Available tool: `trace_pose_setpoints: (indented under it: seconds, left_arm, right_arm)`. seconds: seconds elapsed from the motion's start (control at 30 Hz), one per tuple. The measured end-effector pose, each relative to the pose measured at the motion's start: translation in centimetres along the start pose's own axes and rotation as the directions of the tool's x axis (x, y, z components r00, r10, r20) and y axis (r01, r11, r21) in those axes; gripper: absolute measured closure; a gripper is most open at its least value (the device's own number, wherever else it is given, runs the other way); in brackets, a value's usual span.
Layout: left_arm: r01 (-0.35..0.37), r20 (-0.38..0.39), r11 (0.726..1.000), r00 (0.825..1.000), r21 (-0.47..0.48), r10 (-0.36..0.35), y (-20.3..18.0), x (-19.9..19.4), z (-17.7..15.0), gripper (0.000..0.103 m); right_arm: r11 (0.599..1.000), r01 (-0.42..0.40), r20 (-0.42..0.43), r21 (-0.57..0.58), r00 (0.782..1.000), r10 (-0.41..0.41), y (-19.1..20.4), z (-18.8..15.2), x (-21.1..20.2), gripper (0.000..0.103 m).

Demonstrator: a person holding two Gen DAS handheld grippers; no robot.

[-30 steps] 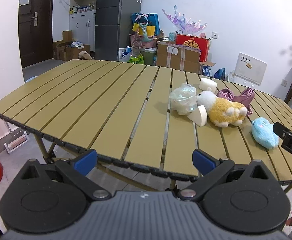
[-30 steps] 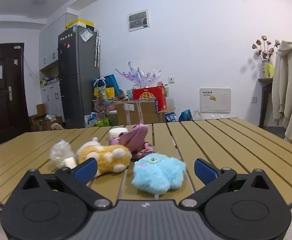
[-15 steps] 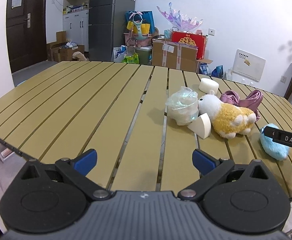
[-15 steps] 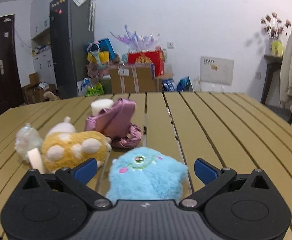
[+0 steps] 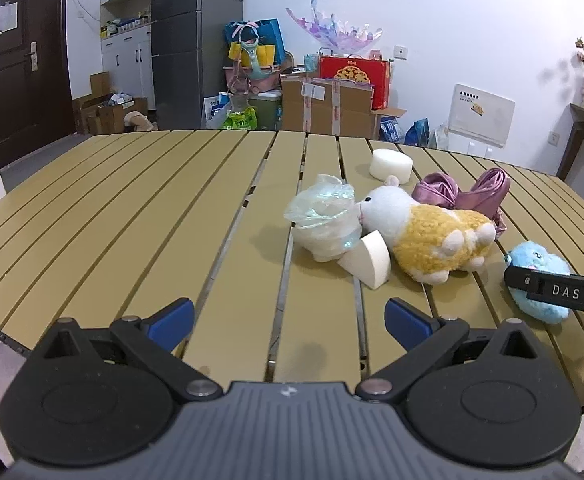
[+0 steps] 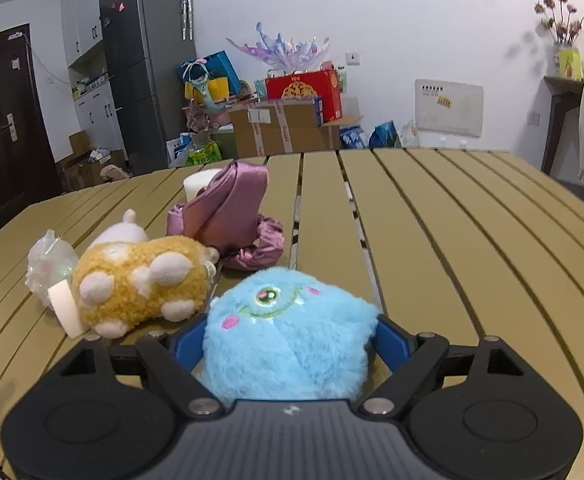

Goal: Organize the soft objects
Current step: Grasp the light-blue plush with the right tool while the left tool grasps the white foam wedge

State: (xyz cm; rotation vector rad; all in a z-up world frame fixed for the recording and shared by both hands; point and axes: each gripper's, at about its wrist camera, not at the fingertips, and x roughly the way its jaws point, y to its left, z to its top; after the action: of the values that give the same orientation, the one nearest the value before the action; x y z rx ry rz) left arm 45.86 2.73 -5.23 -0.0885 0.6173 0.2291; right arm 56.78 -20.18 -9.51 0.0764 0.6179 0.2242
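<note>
Blue plush (image 6: pixel 287 336): on counter (image 6: pixel 472 240), beside yellow plush (image 6: pixel 143 280). Light, soft, compressible. Grip across mid-body. Right gripper (image 6: pixel 289 344) fingers closing around it; left gripper (image 5: pixel 289 320) fingers spread, empty.

Blue toy (image 6: pixel 287 344) – fluffy plush; scrunchie (image 6: pixel 257 246) – glossy satin.

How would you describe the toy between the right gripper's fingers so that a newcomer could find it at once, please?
On the slatted table, the soft things cluster to one side. Nearest the edge, beside the yellow plush animal, lies the blue plush toy, between the closing fingers of the right gripper. It alone is fluffy blue, with a single green eye and pink cheeks.
</note>
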Motion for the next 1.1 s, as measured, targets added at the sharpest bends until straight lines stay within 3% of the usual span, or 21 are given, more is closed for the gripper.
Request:
trace_pose_setpoints:
  seconds: [0.37, 0.53, 0.87, 0.97, 1.1]
  left_arm:
    - [-0.003, -0.007, 0.999, 1.0, 0.046, 0.003, -2.0, 1.0, 0.7, 0.0]
    - [-0.009, 0.003, 0.999, 1.0, 0.053, 0.009, -3.1, 1.6, 1.2, 0.0]
    - [-0.156, 0.01, 0.987, 0.988, 0.039, 0.156, -6.0, 5.0, 2.7, 0.0]
    - [-0.159, -0.01, 0.987, 0.987, 0.039, 0.159, -6.5, 6.0, 2.9, 0.0]
    - [-0.159, -0.034, 0.987, 0.987, 0.012, 0.159, -6.6, 7.0, 3.4, 0.016]
  right_arm:
    - [0.997, -0.022, 0.005, -0.068, 1.0, 0.022, 0.9, -0.6, -0.1, 0.023]
    - [0.999, -0.017, 0.052, -0.047, 0.998, 0.02, 0.7, -0.4, -0.8, 0.024]
    - [1.0, -0.021, 0.107, -0.003, 0.994, 0.022, -0.1, 0.1, -1.7, 0.024]
    - [1.0, -0.019, 0.109, 0.007, 0.994, 0.018, -0.3, 0.3, -1.5, 0.024]
    - [1.0, -0.017, 0.114, 0.02, 0.993, 0.015, -0.8, 0.2, -1.7, 0.024]
